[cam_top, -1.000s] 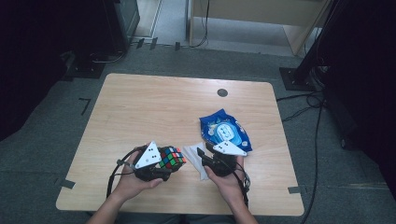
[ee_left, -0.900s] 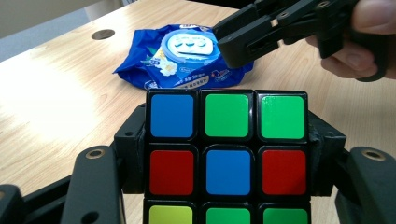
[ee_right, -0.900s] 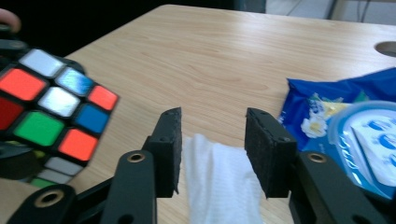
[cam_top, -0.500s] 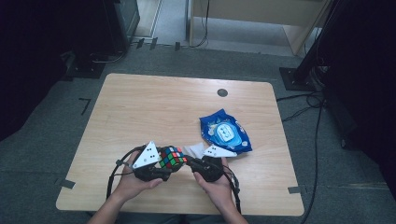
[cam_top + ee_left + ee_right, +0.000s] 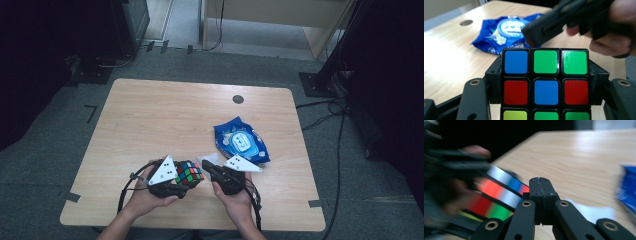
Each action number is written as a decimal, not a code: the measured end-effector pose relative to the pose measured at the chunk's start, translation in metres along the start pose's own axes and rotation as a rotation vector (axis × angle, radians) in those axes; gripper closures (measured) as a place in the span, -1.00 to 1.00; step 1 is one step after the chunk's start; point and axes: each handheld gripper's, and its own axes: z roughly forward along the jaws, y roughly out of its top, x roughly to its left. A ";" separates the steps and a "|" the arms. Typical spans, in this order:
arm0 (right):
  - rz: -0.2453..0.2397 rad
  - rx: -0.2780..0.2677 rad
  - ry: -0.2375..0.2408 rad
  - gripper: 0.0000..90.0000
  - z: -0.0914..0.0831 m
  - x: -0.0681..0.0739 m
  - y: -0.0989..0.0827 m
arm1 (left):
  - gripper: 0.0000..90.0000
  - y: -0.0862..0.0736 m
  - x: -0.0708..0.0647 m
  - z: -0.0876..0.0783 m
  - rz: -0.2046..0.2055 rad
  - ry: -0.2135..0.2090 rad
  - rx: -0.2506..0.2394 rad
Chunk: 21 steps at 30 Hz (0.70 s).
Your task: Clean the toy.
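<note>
Hard plastic, the light puzzle cube (image 5: 545,80) is sitting clamped by its flat sides in the left claw (image 5: 181,184) above the surface's (image 5: 165,115) near edge, while the right claw (image 5: 540,202), pressed together empty, is nosing at its slick, twistable top layer.

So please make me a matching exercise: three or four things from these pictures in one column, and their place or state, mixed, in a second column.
Things:
1. multicoloured plastic puzzle cube
2. blue plastic wipes packet
3. right gripper
4. round dark hole in the wooden table

Place or state:
A. jaws shut, nothing between them
B. near the table's far edge
C. clamped in the left gripper
D. lying flat on the table's right half

Pairs: 1-C, 2-D, 3-A, 4-B
</note>
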 end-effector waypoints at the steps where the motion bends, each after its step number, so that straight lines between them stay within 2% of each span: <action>1: 0.010 0.018 0.006 0.96 0.002 -0.005 -0.003 | -0.25 0.000 0.003 -0.003 -0.021 0.007 -0.016; 3: 0.054 0.072 0.046 0.81 0.009 -0.012 -0.011 | -0.25 0.001 0.011 -0.010 -0.072 0.034 -0.055; 5: 0.045 0.086 0.078 0.63 0.016 -0.007 -0.017 | -0.25 0.000 0.020 -0.015 -0.135 0.048 -0.086; 8: -0.024 0.077 0.136 0.33 0.026 0.010 -0.022 | -0.25 -0.003 0.029 -0.021 -0.208 0.085 -0.106; 9: -0.051 0.089 0.127 0.25 0.029 0.017 -0.024 | -0.25 -0.004 0.031 -0.022 -0.228 0.103 -0.111; 10: -0.059 0.088 0.118 0.11 0.031 0.022 -0.025 | -0.25 -0.004 0.033 -0.022 -0.242 0.108 -0.114; 11: -0.047 0.086 0.120 0.02 0.033 0.024 -0.026 | -0.25 -0.005 0.034 -0.022 -0.257 0.112 -0.113; 12: -0.013 0.079 0.134 -0.03 0.034 0.027 -0.026 | -0.25 -0.005 0.034 -0.022 -0.271 0.123 -0.117; 13: 0.029 0.070 0.139 -0.10 0.034 0.030 -0.026 | -0.25 -0.005 0.034 -0.022 -0.280 0.125 -0.121; 16: 0.108 0.040 0.146 -0.15 0.034 0.035 -0.024 | -0.25 -0.004 0.033 -0.020 -0.293 0.111 -0.121; 18: 0.141 0.022 0.153 -0.16 0.032 0.037 -0.023 | -0.25 -0.004 0.031 -0.018 -0.288 0.104 -0.110; 19: 0.147 0.016 0.158 -0.15 0.032 0.037 -0.023 | -0.25 -0.004 0.031 -0.017 -0.287 0.102 -0.107; 21: 0.121 0.013 0.153 -0.13 0.031 0.038 -0.023 | -0.25 -0.004 0.030 -0.015 -0.286 0.104 -0.096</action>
